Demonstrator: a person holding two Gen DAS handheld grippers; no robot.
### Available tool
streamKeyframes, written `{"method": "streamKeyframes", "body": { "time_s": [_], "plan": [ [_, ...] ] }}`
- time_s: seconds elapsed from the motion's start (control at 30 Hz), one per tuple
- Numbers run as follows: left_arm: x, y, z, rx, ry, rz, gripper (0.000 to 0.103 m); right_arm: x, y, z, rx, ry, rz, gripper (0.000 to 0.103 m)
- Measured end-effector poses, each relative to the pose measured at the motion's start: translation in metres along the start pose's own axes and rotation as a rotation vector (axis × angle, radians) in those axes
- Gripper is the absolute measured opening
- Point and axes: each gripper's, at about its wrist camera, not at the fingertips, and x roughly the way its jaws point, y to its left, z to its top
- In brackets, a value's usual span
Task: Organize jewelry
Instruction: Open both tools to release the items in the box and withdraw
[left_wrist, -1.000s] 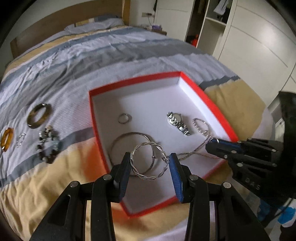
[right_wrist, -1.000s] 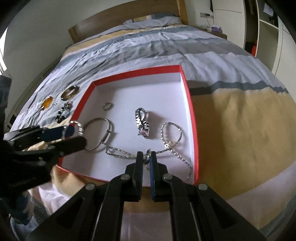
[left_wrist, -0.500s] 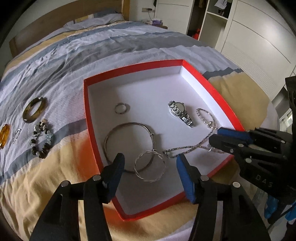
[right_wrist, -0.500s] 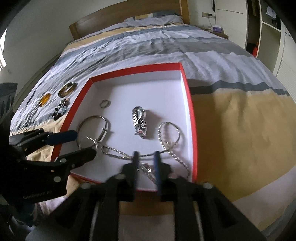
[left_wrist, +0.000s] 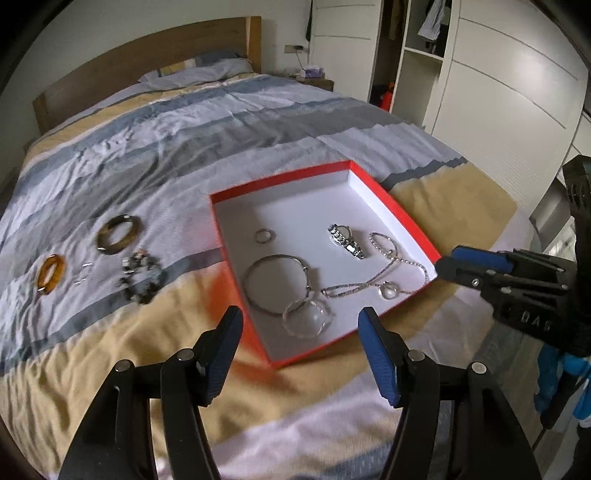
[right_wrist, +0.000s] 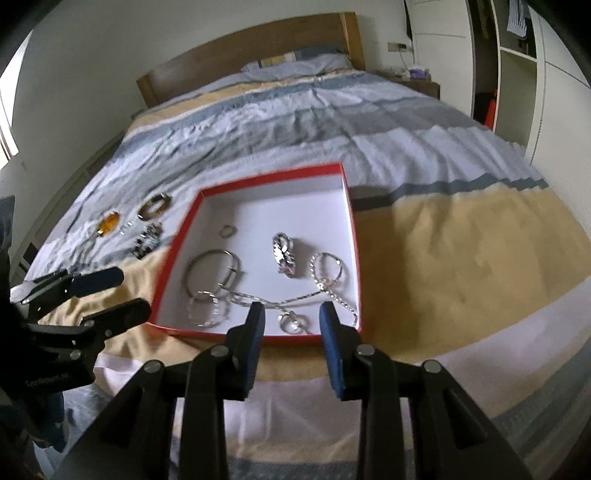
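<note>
Both claws are empty with their jaws spread apart. Seen from its own camera, the left gripper (left_wrist: 300, 325) hangs above the near corner of the red box (left_wrist: 391, 206), fingers straddling the twisted silver bangle (left_wrist: 306, 318) from above without touching it. The right gripper (right_wrist: 291, 317) sits low at the box's near edge, just short of the round pendant (right_wrist: 291, 322) on the silver chain necklace (right_wrist: 280, 301).

Inside the box, on its white floor, lie the twisted bangle, a plain silver bangle (left_wrist: 275, 282) that it overlaps, a small ring (left_wrist: 265, 235), a wristwatch (left_wrist: 345, 240), a chain bracelet (left_wrist: 382, 242) and the necklace. Judging by that, much of the sorting is done.

Four pieces remain outside on the striped bedspread (left_wrist: 184, 122), to the box's left: a brown bangle (left_wrist: 118, 234), an amber bangle (left_wrist: 51, 274), a dark beaded bracelet (left_wrist: 142, 276) and a tiny pale piece (left_wrist: 84, 274) between them, too small to identify.

Both tools point forward and slightly down toward the box from the foot of the bed, the left one nearer the loose pieces.
</note>
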Motion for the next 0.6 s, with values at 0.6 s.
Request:
{"method": "streamKeyframes", "body": {
  "time_s": [0.6],
  "plan": [
    [-0.184, 0.042, -0.072, -0.162, -0.284, 0.258, 0.102, -0.109, 0.097, -0.017, -0.08, -0.156, 0.059, 0.05]
  ]
}}
